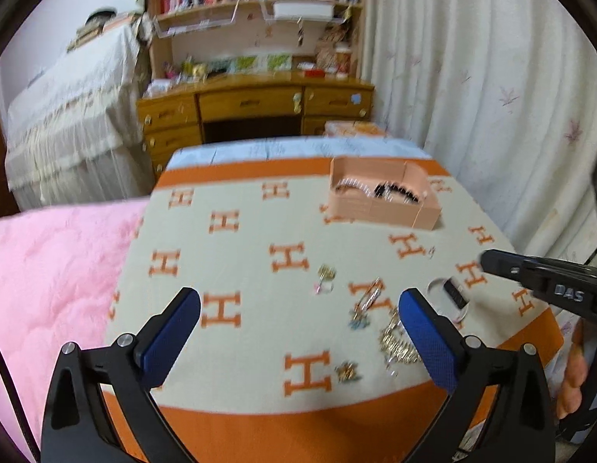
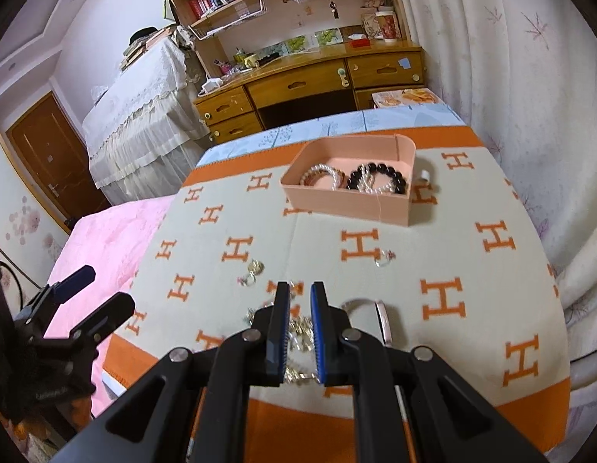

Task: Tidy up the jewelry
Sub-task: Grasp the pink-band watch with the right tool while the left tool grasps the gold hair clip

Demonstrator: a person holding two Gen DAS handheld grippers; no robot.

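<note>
A pink tray [image 2: 348,208] [image 1: 383,216] stands far on the H-patterned cloth and holds a black bead bracelet [image 2: 379,177] and pale bead bracelets [image 2: 323,175]. Loose jewelry lies near the front edge: a gold chain pile [image 1: 398,343] [image 2: 298,328], a silver bangle [image 2: 383,320] [image 1: 452,293], small earrings [image 1: 325,274] [image 2: 254,270], a ring [image 2: 385,258] and a charm [image 1: 348,372]. My left gripper [image 1: 298,308] is open and empty above the cloth. My right gripper [image 2: 300,289] has its jaws narrowly apart over the chain pile, holding nothing visible; it also shows in the left wrist view [image 1: 545,281].
A pink blanket [image 1: 55,277] lies left of the cloth. A small white object [image 2: 425,175] sits right of the tray. A wooden desk [image 2: 317,85] with shelves stands beyond, a covered piece of furniture [image 1: 70,115] at left, curtains [image 2: 510,77] at right.
</note>
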